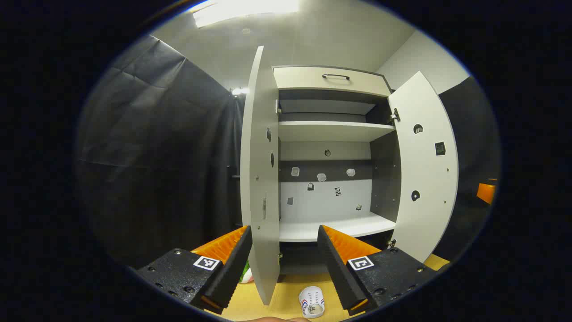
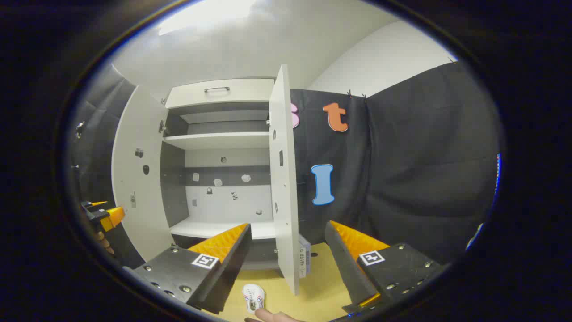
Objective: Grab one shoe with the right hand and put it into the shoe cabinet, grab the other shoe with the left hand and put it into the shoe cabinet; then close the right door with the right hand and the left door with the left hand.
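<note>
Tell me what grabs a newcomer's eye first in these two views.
The tall shoe cabinet stands straight ahead with both doors swung wide and its shelves bare. Low down on the yellow floor in front of it lies a small white shoe. The left gripper and right gripper both gape open, holding nothing.

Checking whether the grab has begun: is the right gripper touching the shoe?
Apart. In the right gripper view the right gripper is open, and the shoe lies on the floor below, untouched.
</note>
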{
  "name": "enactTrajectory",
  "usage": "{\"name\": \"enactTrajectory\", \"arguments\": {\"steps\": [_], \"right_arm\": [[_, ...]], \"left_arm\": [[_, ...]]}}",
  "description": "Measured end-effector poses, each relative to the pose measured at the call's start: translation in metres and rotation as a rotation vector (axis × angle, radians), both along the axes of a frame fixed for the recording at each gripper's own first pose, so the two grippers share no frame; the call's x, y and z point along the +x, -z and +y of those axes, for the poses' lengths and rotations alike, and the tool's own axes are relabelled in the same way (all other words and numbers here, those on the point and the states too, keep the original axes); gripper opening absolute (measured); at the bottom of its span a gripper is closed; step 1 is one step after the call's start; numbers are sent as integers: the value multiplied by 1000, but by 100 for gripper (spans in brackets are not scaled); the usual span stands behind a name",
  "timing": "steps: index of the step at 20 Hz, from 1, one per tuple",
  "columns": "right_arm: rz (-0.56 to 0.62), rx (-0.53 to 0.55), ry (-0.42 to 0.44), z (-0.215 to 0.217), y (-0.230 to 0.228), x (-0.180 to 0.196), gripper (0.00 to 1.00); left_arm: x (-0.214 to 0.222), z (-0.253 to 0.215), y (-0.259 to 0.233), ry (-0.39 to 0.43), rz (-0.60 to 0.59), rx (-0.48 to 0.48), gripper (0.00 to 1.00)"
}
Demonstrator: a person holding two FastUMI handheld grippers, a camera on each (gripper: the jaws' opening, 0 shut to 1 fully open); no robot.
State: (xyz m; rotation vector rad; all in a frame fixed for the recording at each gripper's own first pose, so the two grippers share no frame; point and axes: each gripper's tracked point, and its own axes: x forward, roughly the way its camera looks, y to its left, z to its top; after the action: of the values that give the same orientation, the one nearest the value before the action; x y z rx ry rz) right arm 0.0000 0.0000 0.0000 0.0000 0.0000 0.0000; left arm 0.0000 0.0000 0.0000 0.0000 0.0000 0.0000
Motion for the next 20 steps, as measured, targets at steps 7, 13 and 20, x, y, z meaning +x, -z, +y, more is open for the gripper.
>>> {"name": "enactTrajectory", "arguments": {"steps": [7, 13, 20], "right_arm": [[-26, -61, 32, 5, -3, -5, 98], [-20, -78, 47, 10, 2, 0, 99], [19, 6, -69, 49, 27, 34, 98]], "left_arm": [[3, -1, 7, 20, 9, -32, 85], [10, 3, 24, 46, 43, -74, 89], [-4, 16, 32, 68, 46, -115, 89]]}}
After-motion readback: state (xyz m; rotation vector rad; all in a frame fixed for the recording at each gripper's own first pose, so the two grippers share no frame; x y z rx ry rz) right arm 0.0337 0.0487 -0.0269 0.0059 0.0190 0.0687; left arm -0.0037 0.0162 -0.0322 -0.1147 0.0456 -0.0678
